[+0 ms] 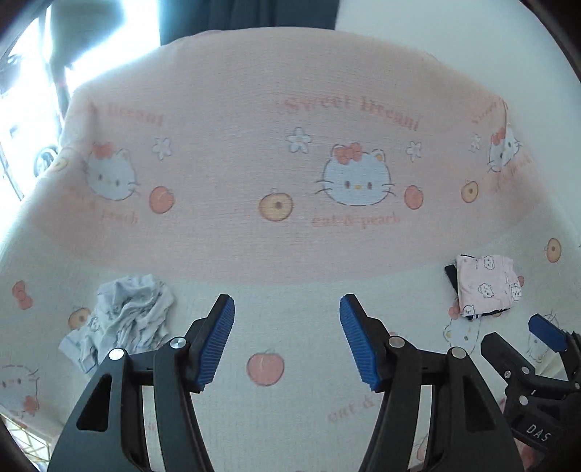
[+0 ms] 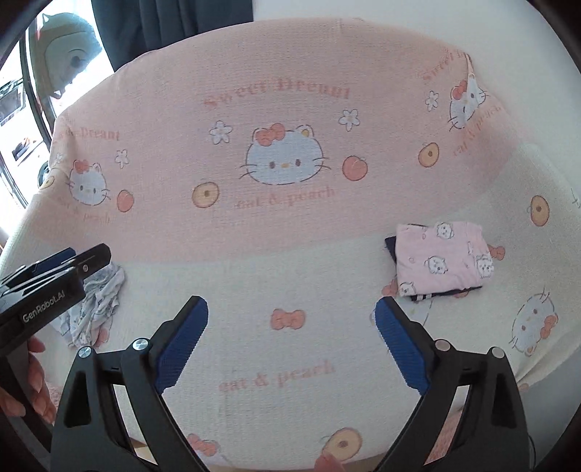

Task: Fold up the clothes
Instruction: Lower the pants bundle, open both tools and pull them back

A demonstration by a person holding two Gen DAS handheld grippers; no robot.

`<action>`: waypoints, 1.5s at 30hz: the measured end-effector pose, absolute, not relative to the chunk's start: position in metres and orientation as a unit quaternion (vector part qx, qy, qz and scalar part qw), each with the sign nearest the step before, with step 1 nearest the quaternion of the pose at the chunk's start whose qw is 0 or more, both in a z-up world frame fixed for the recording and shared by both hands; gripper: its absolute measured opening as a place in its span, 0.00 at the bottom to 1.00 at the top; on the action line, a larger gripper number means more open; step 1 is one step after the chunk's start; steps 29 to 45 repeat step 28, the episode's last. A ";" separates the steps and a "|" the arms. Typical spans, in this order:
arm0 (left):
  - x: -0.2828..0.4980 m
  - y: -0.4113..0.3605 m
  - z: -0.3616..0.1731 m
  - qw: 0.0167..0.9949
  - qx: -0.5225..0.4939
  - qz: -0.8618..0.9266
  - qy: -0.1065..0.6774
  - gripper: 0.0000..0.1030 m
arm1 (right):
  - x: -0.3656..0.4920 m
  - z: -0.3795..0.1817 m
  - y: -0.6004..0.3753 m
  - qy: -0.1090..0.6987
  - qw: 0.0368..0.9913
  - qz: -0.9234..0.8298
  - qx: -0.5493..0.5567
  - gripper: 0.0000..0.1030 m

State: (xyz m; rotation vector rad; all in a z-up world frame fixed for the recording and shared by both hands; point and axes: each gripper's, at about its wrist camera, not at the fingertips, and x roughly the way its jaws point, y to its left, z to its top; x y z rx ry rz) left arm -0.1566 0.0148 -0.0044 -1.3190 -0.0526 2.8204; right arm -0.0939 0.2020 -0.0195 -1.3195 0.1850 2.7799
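Note:
A crumpled pale blue-white garment (image 1: 127,319) lies on the cartoon-print sheet (image 1: 290,254), just left of my left gripper (image 1: 287,312), which is open and empty above the sheet. The same garment (image 2: 96,305) shows at the left of the right wrist view, partly behind the left gripper's body (image 2: 54,279). A folded pink garment with small animal prints (image 2: 441,257) rests on a dark folded piece at the right; it also appears in the left wrist view (image 1: 486,283). My right gripper (image 2: 290,316) is open and empty, with the folded pile beyond its right finger.
The sheet covers a bed that runs back to a white wall (image 1: 454,32) and dark curtains (image 2: 163,25). Bright windows (image 1: 32,90) lie to the left. A hand (image 2: 32,385) holds the left gripper's handle. A green plush shape (image 2: 65,51) sits at the far left.

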 end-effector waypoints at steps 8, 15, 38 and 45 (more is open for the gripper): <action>-0.067 -0.052 0.005 -0.028 -0.422 0.906 -0.022 0.62 | -0.024 0.010 0.128 0.041 -0.024 0.910 -0.413 0.92; 0.018 -0.065 -0.014 -0.062 -0.431 0.899 -0.054 0.62 | 0.049 0.010 0.123 0.046 -0.021 0.913 -0.405 0.92; 0.045 -0.035 -0.035 -0.008 -0.432 0.901 -0.033 0.62 | 0.069 -0.023 0.113 0.022 -0.019 0.895 -0.446 0.92; 0.045 -0.035 -0.035 -0.008 -0.432 0.901 -0.033 0.62 | 0.069 -0.023 0.113 0.022 -0.019 0.895 -0.446 0.92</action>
